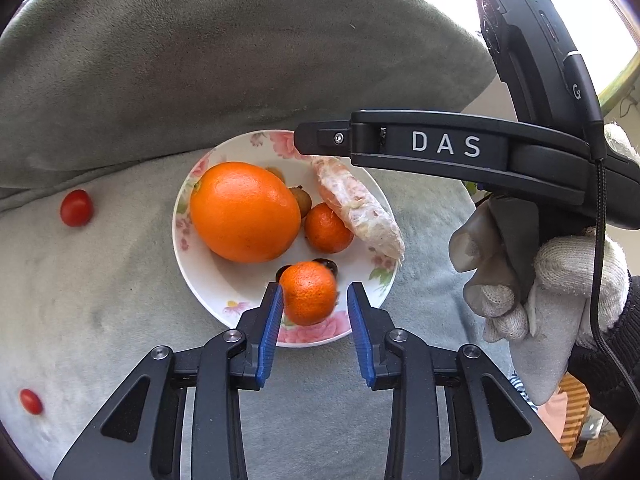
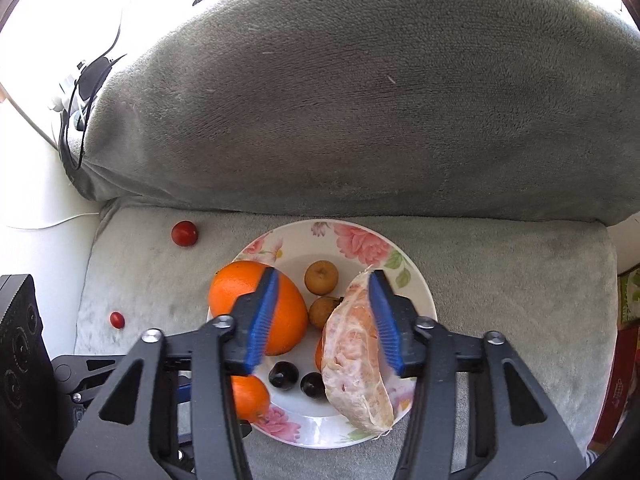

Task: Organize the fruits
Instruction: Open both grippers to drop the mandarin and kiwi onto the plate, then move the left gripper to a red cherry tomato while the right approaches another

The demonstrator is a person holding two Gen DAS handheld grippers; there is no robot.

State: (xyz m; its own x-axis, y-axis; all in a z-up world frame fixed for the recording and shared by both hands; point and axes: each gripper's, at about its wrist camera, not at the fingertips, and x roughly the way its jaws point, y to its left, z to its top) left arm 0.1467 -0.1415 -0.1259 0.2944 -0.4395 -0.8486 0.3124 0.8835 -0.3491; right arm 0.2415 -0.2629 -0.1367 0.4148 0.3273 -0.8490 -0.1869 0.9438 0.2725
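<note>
A floral white plate (image 1: 208,280) (image 2: 416,300) sits on a grey sofa seat. On it lie a large orange (image 1: 244,212) (image 2: 232,288), a small mandarin (image 1: 328,228), two brown round fruits (image 2: 321,277), two dark fruits (image 2: 283,375) and a peeled pomelo segment (image 1: 360,208) (image 2: 352,364). My left gripper (image 1: 315,300) is open around a second mandarin (image 1: 309,293) over the plate's near rim; its left pad touches it, the right pad stands apart. My right gripper (image 2: 323,308) is open above the plate, its right pad against the pomelo segment.
Two cherry tomatoes (image 1: 76,208) (image 1: 31,401) lie on the seat left of the plate, also in the right wrist view (image 2: 184,233) (image 2: 117,319). A grey back cushion (image 2: 360,100) rises behind the plate. A gloved hand (image 1: 552,280) holds the right gripper.
</note>
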